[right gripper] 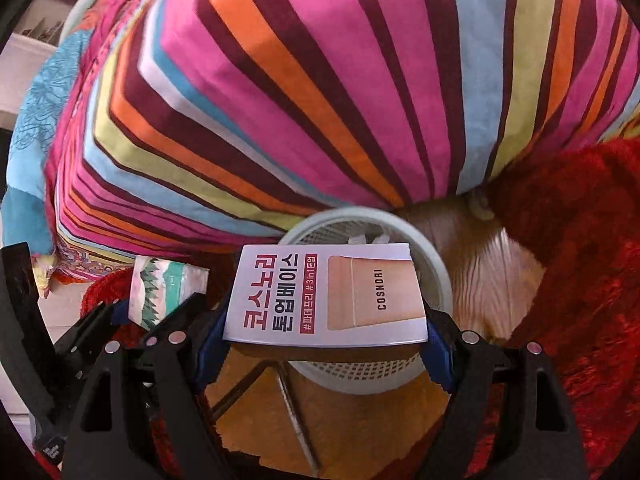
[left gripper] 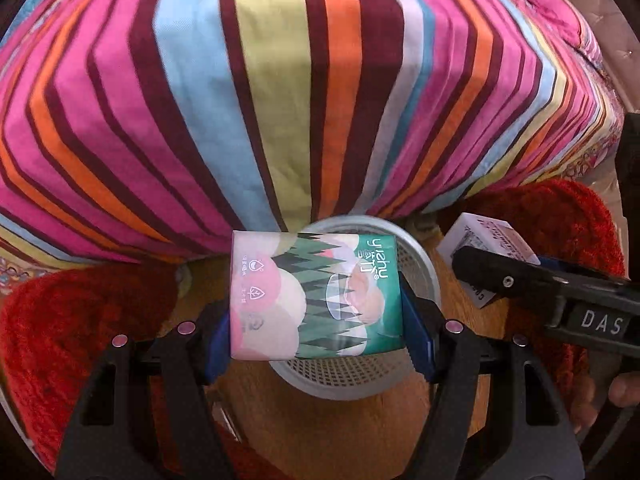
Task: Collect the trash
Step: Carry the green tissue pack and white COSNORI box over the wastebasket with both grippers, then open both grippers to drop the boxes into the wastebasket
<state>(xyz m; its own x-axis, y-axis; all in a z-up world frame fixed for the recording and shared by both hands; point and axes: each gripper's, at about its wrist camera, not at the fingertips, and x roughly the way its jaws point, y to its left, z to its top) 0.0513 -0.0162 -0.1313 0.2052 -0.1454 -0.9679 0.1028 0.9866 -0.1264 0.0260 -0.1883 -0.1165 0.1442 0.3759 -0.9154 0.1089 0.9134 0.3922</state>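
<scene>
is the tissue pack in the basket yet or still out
Out. The tissue pack is clamped in the left gripper, held above the open mouth of the white mesh basket, not inside it.

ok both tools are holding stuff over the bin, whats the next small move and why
Probably open the left tool first: its tissue pack sits squarely over the white mesh bin, so it should drop in. The right tool holds the Cosnori box there too.
</scene>
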